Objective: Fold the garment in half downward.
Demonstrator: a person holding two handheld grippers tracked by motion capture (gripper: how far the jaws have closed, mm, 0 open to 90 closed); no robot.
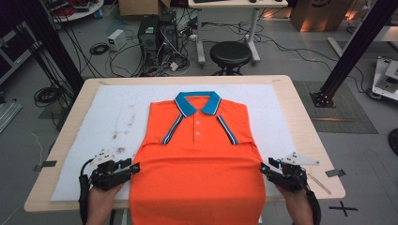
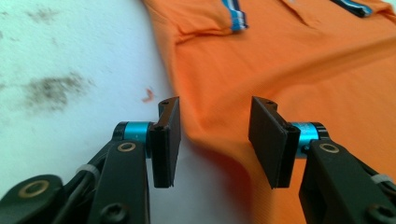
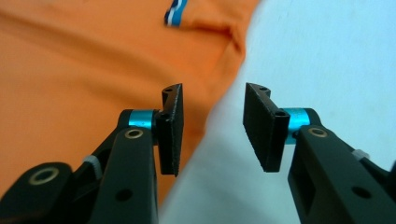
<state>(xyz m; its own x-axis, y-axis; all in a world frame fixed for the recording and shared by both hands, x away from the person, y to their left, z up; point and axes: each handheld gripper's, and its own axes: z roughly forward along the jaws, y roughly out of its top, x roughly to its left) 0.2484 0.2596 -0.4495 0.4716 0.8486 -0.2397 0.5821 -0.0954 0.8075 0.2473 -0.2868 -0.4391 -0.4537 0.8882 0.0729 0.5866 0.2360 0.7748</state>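
An orange polo shirt [image 1: 199, 159] with a blue collar [image 1: 198, 103] lies face up on a white sheet [image 1: 112, 122] that covers the desk [image 1: 305, 126]. In the high view it fills the middle of the frame, collar toward the top, sleeves folded in, and its hem hangs over the near desk edge at the bottom centre.

The left hand-held gripper [image 1: 133, 167] sits at the lower left of that frame, just beside the shirt's left edge. In the left gripper view [image 2: 215, 140] its jaws stand about half open with the shirt's edge running between them; the pads are apart from the cloth and hold nothing. Grey smudges [image 2: 53, 88] mark the sheet in the left half of that view.

The right hand-held gripper [image 1: 265, 168] is at the lower right of the high view, at the shirt's right edge. In the right gripper view [image 3: 212, 130] its jaws are likewise about half open, the cloth's edge passing between them, with no pad pressing on it.
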